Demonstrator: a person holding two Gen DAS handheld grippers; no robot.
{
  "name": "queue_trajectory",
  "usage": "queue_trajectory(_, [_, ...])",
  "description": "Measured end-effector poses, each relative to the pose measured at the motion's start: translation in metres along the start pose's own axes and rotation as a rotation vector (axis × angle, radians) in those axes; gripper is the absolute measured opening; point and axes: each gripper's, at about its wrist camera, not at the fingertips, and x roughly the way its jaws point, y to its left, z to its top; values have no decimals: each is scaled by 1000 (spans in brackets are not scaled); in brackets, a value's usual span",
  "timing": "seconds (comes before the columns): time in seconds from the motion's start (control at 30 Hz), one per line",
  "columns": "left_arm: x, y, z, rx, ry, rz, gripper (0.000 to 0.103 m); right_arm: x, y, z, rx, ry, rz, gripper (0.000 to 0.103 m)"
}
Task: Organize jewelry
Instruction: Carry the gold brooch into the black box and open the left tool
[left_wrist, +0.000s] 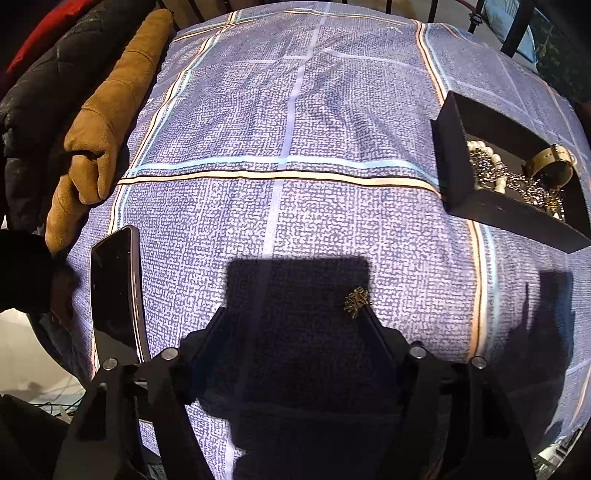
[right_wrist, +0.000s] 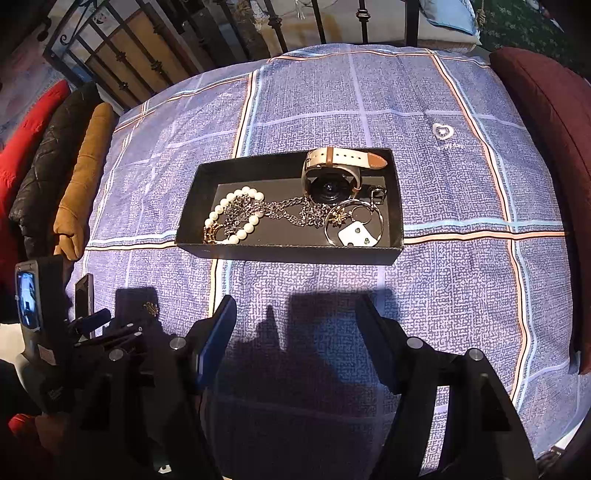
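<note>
A black open box (right_wrist: 295, 254) sits on the blue checked cloth and holds a pearl bracelet (right_wrist: 236, 218), a silver chain (right_wrist: 291, 214), a watch with a beige strap (right_wrist: 332, 177) and a ring with a white tag (right_wrist: 354, 225). The box also shows at the right in the left wrist view (left_wrist: 480, 210). A small gold jewelry piece (left_wrist: 355, 302) lies on the cloth right at the tip of the right finger of my left gripper (left_wrist: 291, 314), which is open. It also shows in the right wrist view (right_wrist: 150, 308). My right gripper (right_wrist: 295, 314) is open and empty, short of the box.
A dark phone (left_wrist: 114, 291) lies at the cloth's left edge. Tan (left_wrist: 99, 122), black and red jackets are piled along the left. A maroon cushion (right_wrist: 546, 147) lies on the right. A metal bed frame (right_wrist: 258, 33) stands behind.
</note>
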Motion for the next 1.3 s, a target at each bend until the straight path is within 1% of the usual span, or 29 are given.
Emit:
queue_trajectory(0.1, [-12,-3,-2,2,-33,-92,70,0,0,0,6,-2,6,67])
queue_trajectory(0.13, [-12,-5,0,10,-38,-99,79,1,1,0,7,-2,6,67])
queue_trajectory(0.17, [-11,-8,1,12,-44,-75,85,2,1,0,8,-2,5,67])
queue_trajectory(0.2, [-6,-10,3,9,-37,-71,86,3,1,0,8,0,5,67])
queue_trajectory(0.27, [9,-8,7,-12,25,-91,96,4,2,1,7,2,4,67])
queue_trajectory(0.3, [17,-8,7,-21,59,-85,96,5,2,1,7,2,3,67])
queue_trajectory(0.33, [23,-8,4,-20,70,-70,96,5,2,2,6,2,1,67])
queue_trajectory(0.37, [27,-8,2,-13,62,-43,95,5,2,2,8,3,2,67])
queue_trajectory(0.4, [28,-7,-1,-17,48,-50,95,5,1,2,10,3,1,67])
queue_trajectory(0.43, [28,-6,-2,-28,31,-57,89,6,1,3,10,1,-3,67])
queue_trajectory(0.47, [26,-6,-2,-32,14,-58,77,6,0,3,11,2,-5,67])
queue_trajectory(0.5, [24,-6,0,-33,-4,-65,69,7,-1,3,14,2,-8,67])
queue_trajectory(0.53, [21,-8,3,-30,-16,-81,49,8,-2,4,17,4,-10,67])
queue_trajectory(0.57, [21,-9,7,-25,-16,-65,38,10,-3,4,23,9,-10,67])
queue_trajectory(0.6, [25,-12,11,-15,3,-57,38,11,-4,4,32,13,-5,67])
queue_trajectory(0.63, [26,-11,16,-16,8,-59,33,12,-5,5,38,16,0,67])
queue_trajectory(0.67, [25,-11,18,-17,11,-66,15,13,-4,5,37,18,2,67])
queue_trajectory(0.7, [22,-10,20,-23,19,-76,16,13,-2,6,34,17,2,67])
queue_trajectory(0.77, [16,-3,20,-56,22,-125,15,11,1,6,20,13,9,67])
queue_trajectory(0.83, [11,2,16,-79,30,-154,15,8,2,7,12,7,9,67])
queue_trajectory(0.97, [-11,-1,12,-66,4,-186,15,5,-1,9,22,-6,15,67])
queue_trajectory(1.0, [-17,-5,14,-54,-9,-185,15,4,-2,10,27,-9,17,67])
queue_trajectory(1.07, [-30,-16,26,-34,-37,-218,15,2,-4,13,33,-19,16,67])
queue_trajectory(1.17, [-43,-44,51,21,-72,-240,16,2,-7,19,39,-30,4,67])
queue_trajectory(1.23, [-47,-64,57,61,-87,-235,16,1,-9,25,45,-40,-16,67])
queue_trajectory(1.3, [-49,-76,64,83,-100,-234,16,1,-11,32,49,-51,-39,67])
